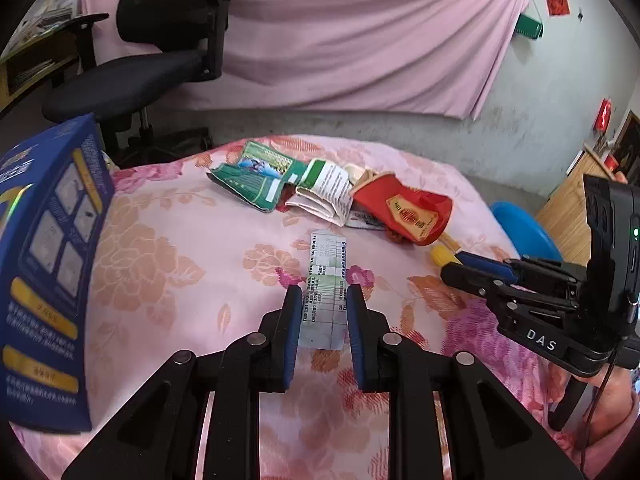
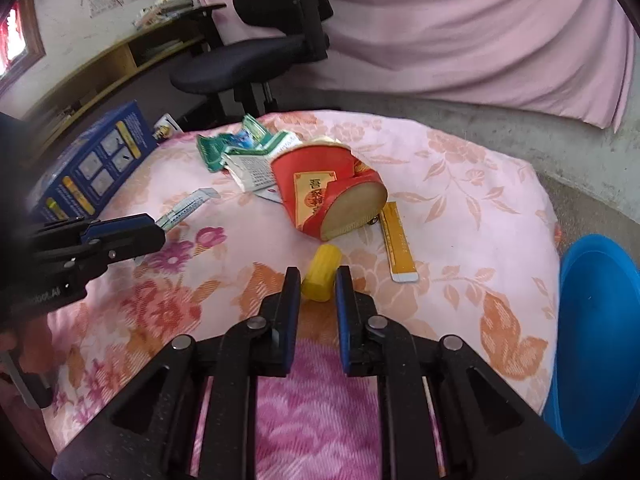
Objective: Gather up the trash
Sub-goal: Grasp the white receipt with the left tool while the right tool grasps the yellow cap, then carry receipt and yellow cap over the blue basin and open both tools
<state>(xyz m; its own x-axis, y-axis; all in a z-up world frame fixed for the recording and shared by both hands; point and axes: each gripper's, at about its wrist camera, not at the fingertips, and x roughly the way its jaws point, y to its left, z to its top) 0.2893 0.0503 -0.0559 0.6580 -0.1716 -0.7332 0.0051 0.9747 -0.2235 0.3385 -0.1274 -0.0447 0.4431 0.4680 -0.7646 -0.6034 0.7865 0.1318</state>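
Jaws apart: left gripper [image 1: 323,294] straddles paper strip [image 1: 325,280] (flat); right gripper [image 2: 318,276] flanks yellow cap [image 2: 321,273].

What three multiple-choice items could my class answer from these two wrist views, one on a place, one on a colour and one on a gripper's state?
1. Where does the yellow cap lie?
A. Inside the red cup
B. On the floral cloth, just ahead of the right gripper
C. On the office chair

2. What colour is the tipped paper cup?
A. Red
B. Green
C. White

3. How does the left gripper stand?
A. Shut on the blue box
B. Out of view
C. Open, its fingers either side of the paper strip

Answers: 1 B, the cap rests on the cloth before the right gripper. 2 A, its wall is red. 3 C, the paper strip lies between the parted fingers.
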